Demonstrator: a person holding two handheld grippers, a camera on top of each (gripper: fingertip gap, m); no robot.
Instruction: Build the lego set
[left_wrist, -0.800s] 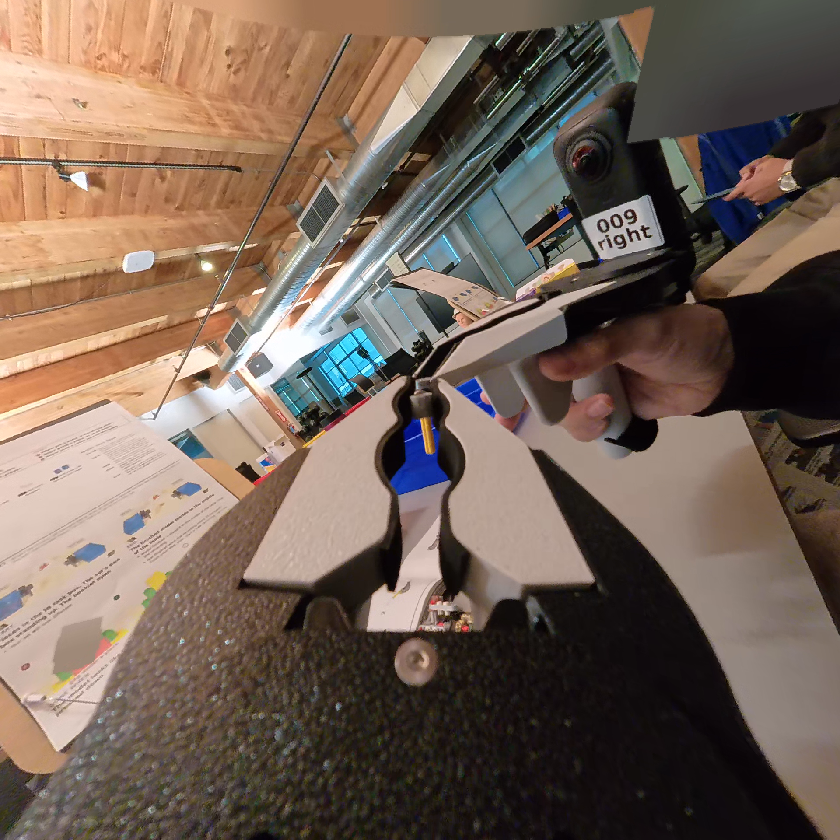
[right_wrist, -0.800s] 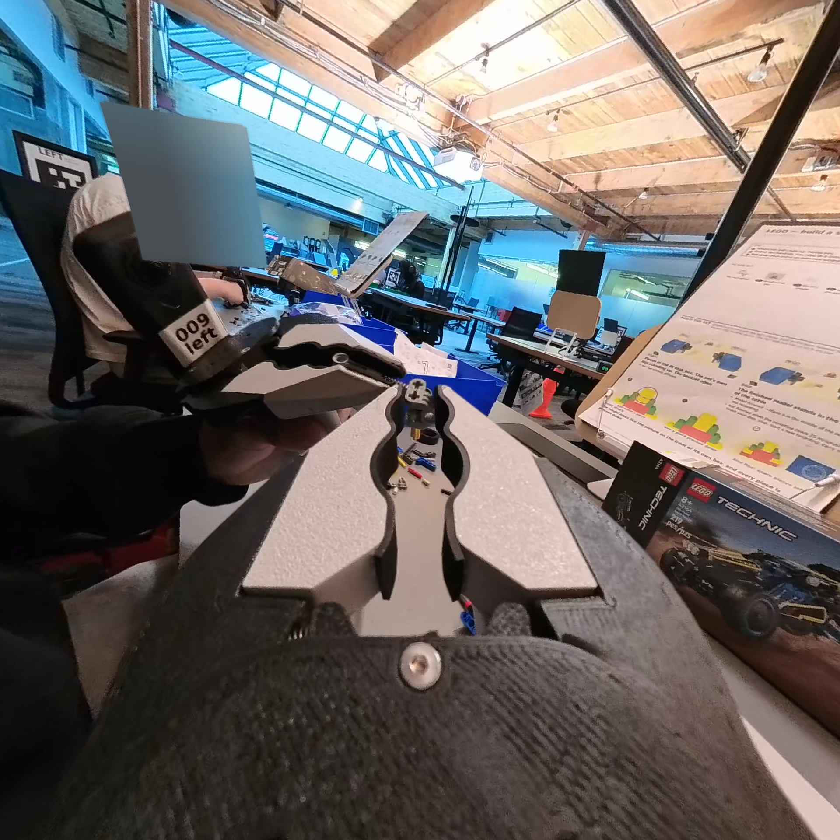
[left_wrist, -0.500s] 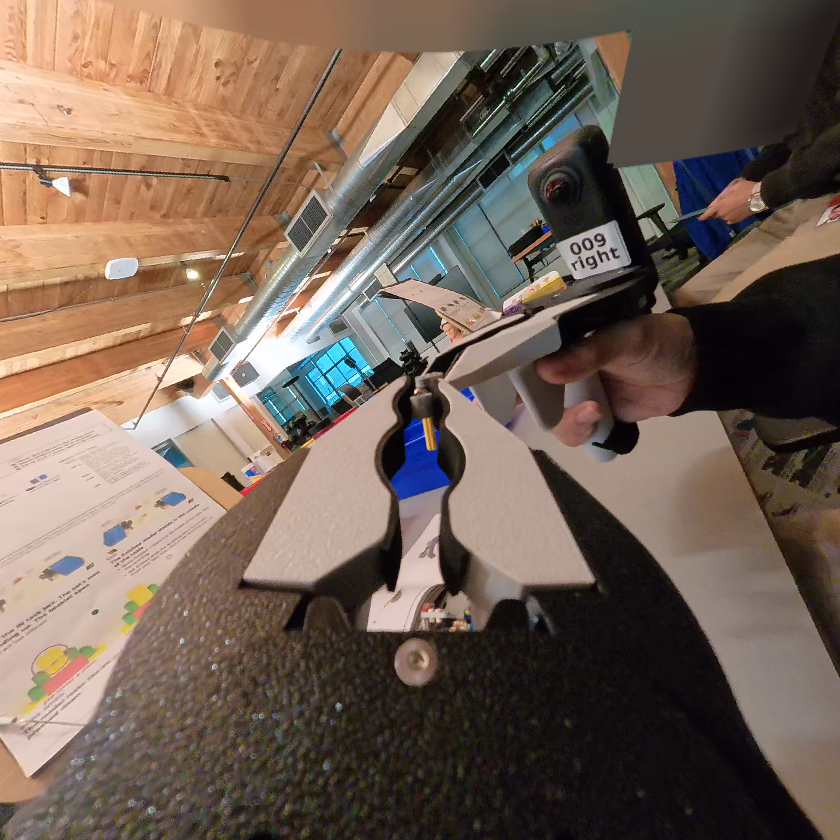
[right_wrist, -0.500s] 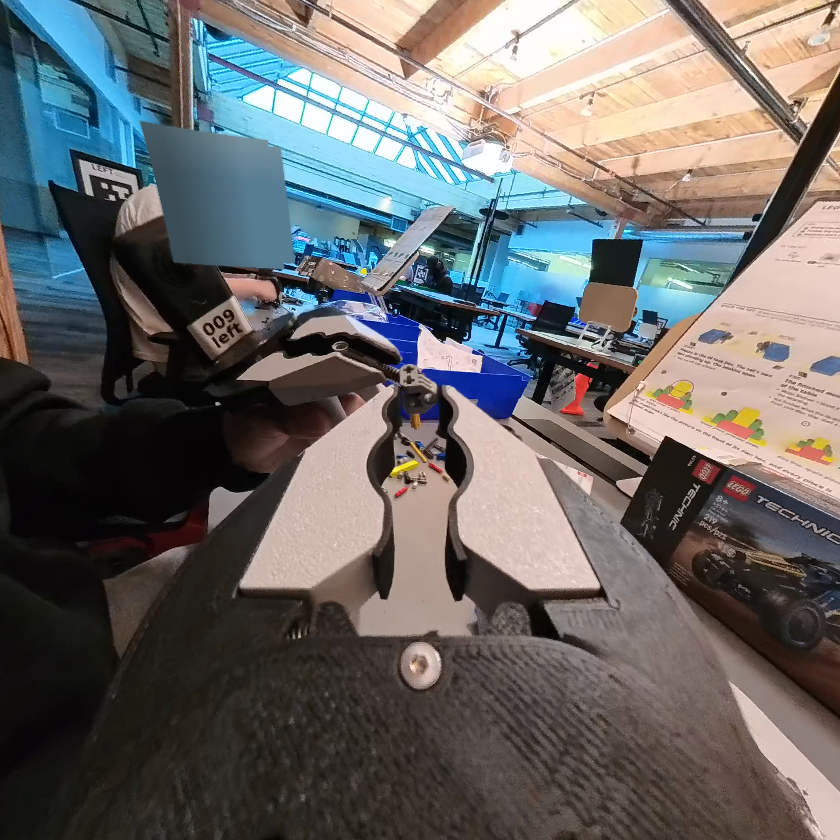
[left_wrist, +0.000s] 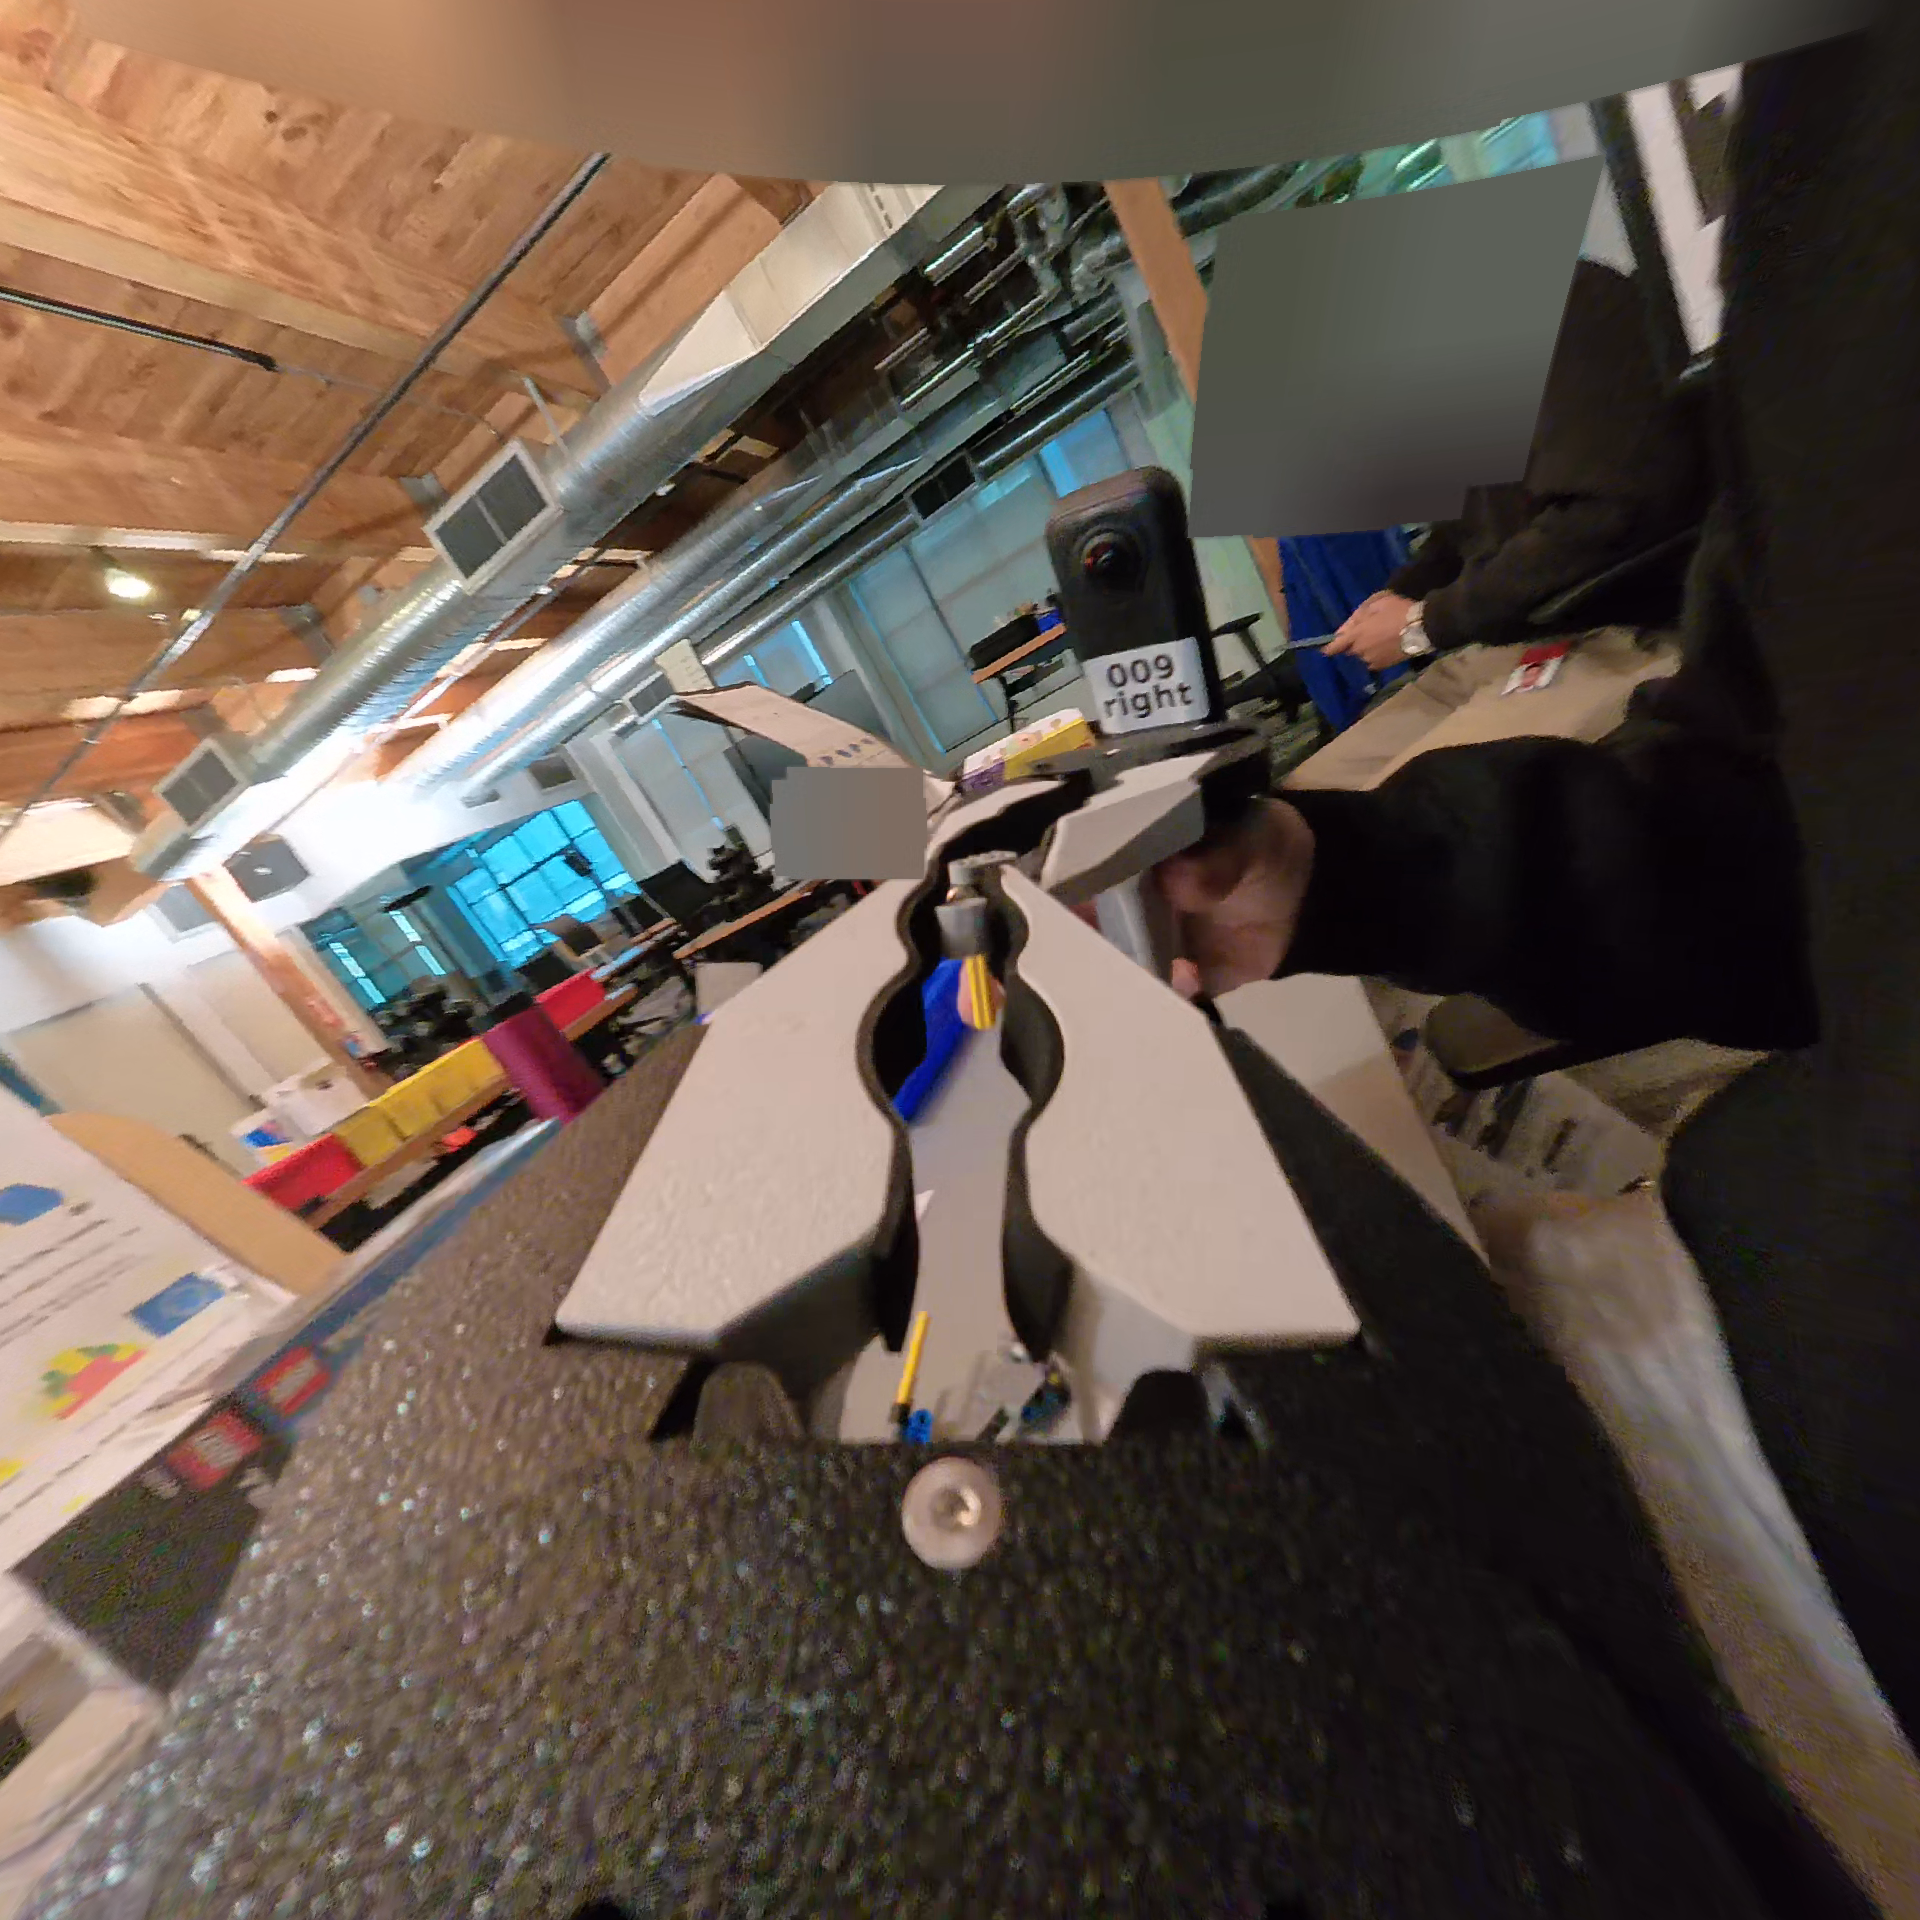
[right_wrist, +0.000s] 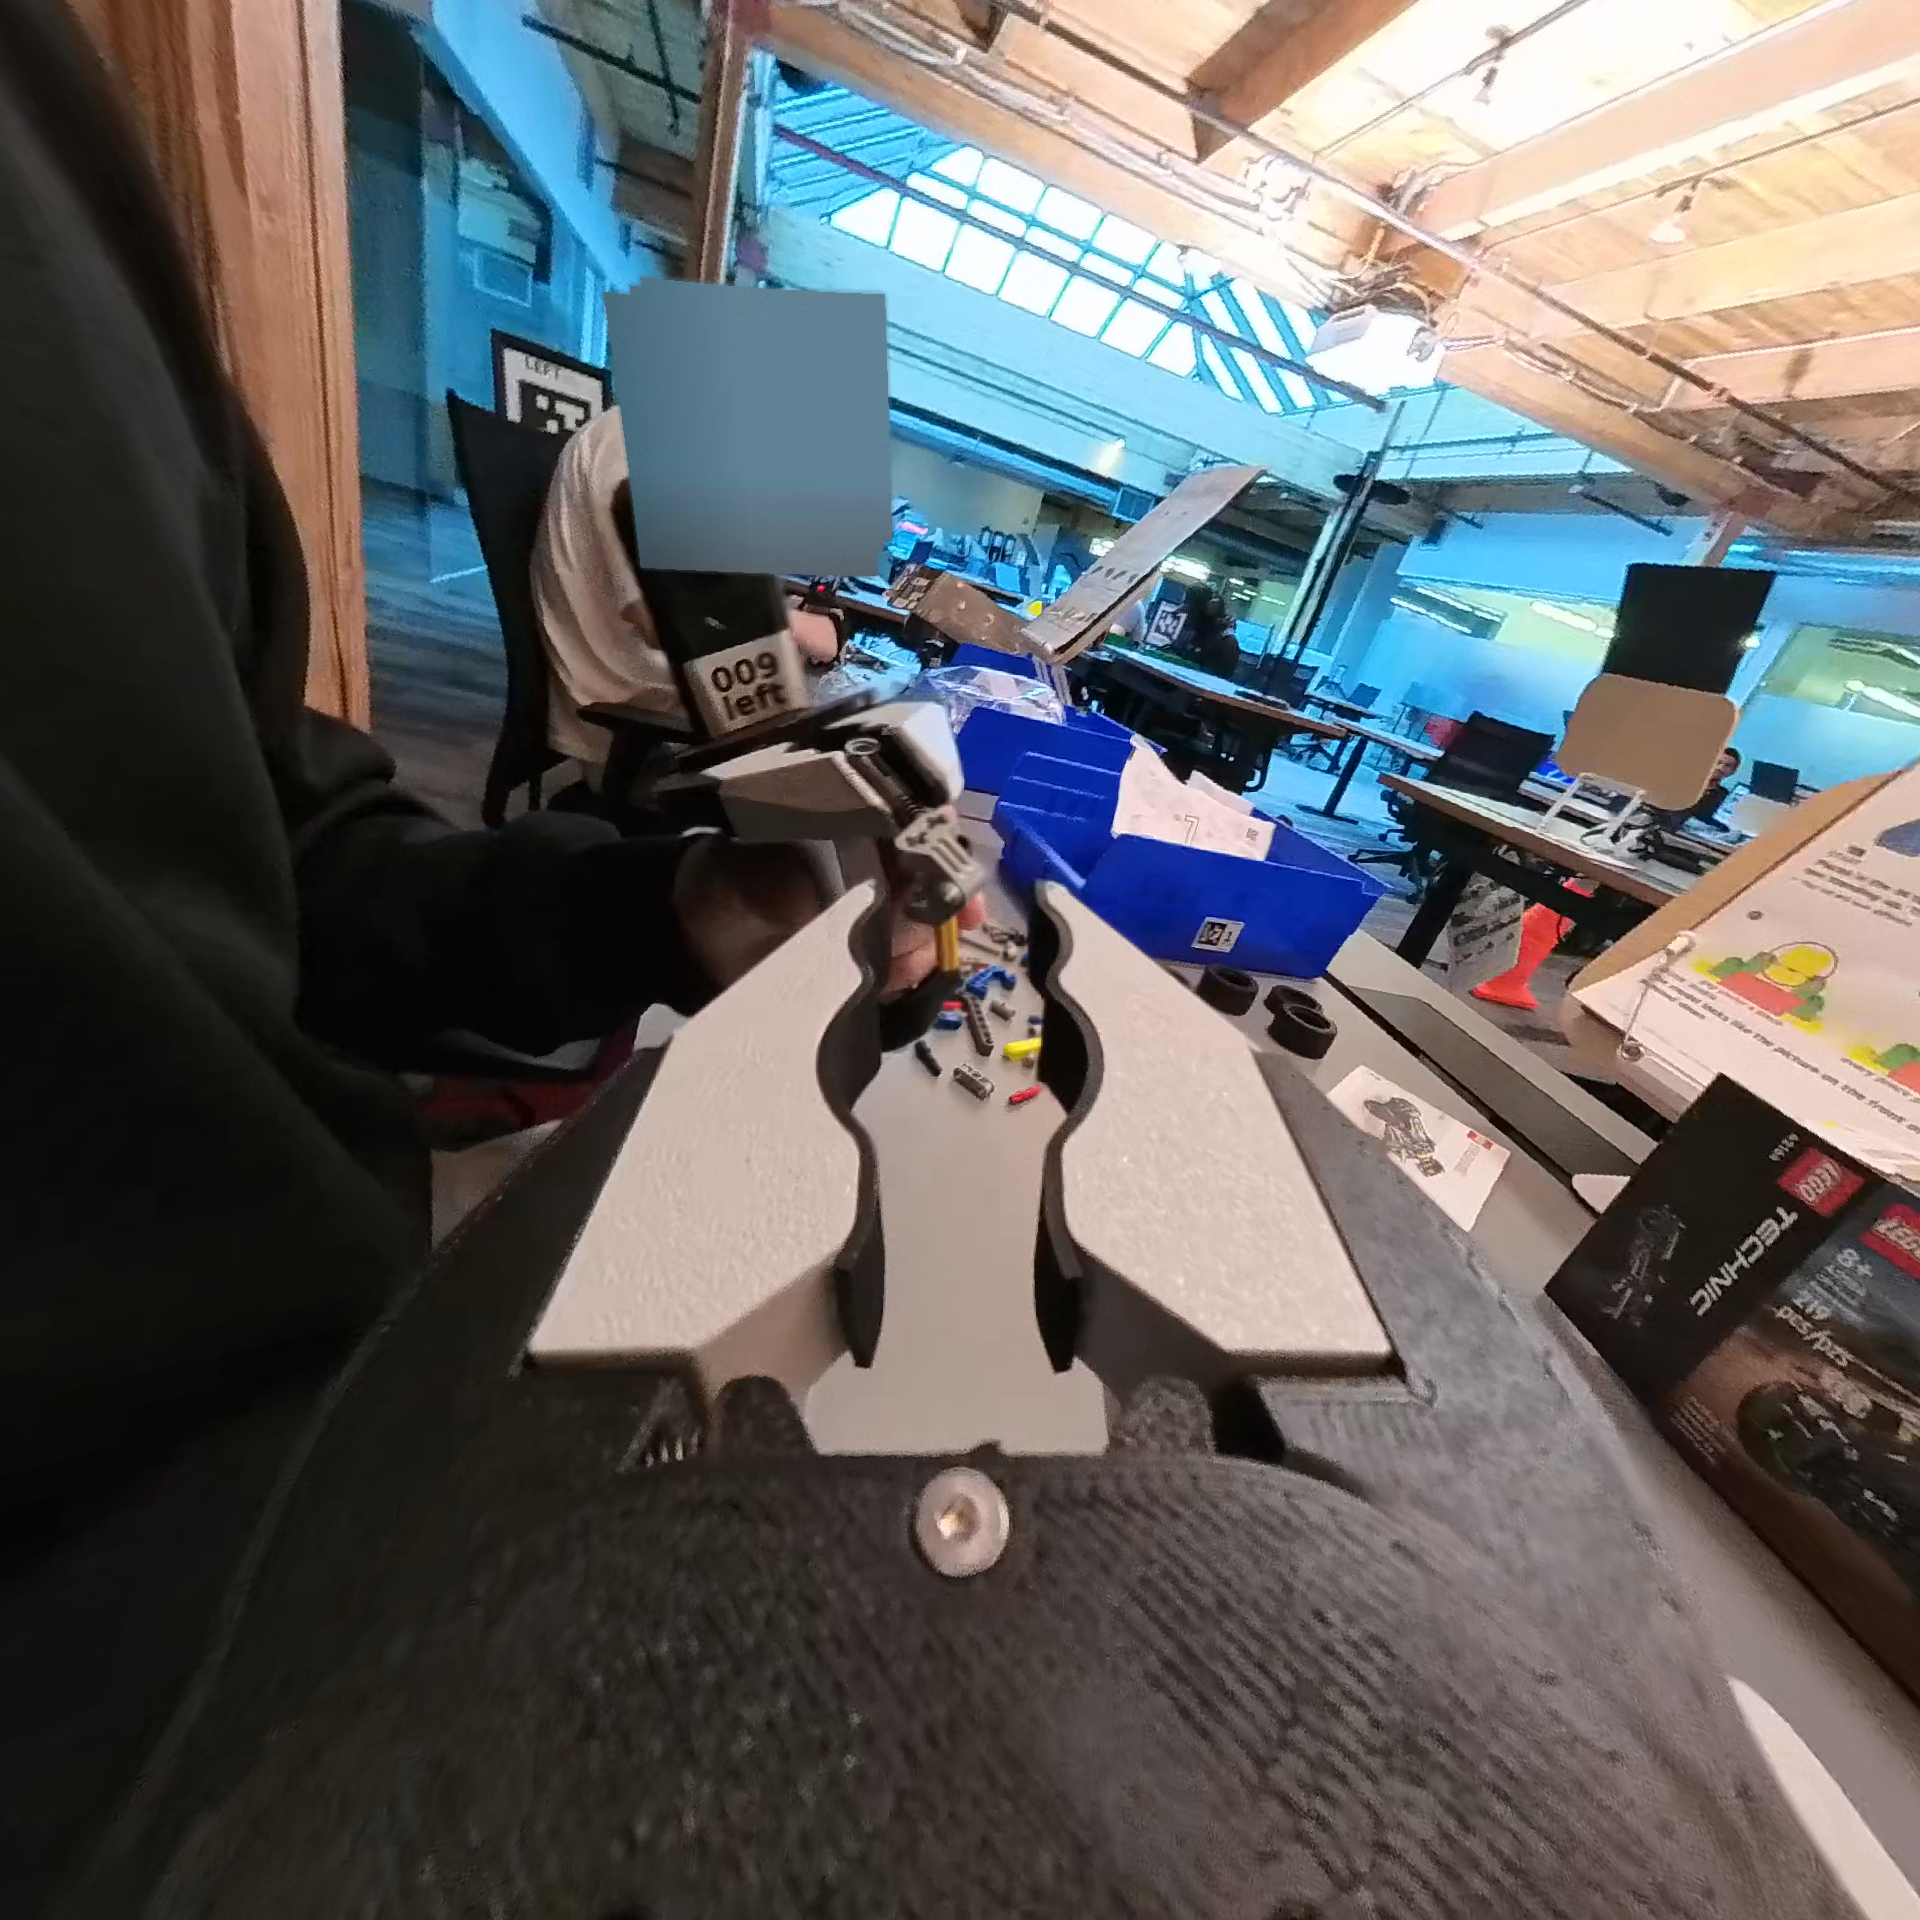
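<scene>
My left gripper (left_wrist: 971, 894) is shut on a small grey Lego piece (left_wrist: 966, 920) with a yellow axle (left_wrist: 979, 992) hanging from it, held up in the air. In the right wrist view the left gripper (right_wrist: 899, 800) holds that grey piece (right_wrist: 935, 847) and axle (right_wrist: 948, 940) just beyond my left fingertip. My right gripper (right_wrist: 956, 904) is open and empty, with the piece at its mouth. It also shows in the left wrist view (left_wrist: 1023, 847), just behind the piece.
Loose Lego parts (right_wrist: 987, 1039) lie on the grey table (right_wrist: 1403, 1060). Blue bins (right_wrist: 1195, 883) and black tyres (right_wrist: 1299, 1013) stand behind them. A Lego box (right_wrist: 1766, 1299), a booklet (right_wrist: 1423, 1138) and a propped instruction sheet (right_wrist: 1766, 966) are at the right. People sit behind. The grippers are tip to tip, or close to it.
My right gripper was shut on the grey piece together with the left one. It has let go and opened. Both grippers have tilted down towards the table.
</scene>
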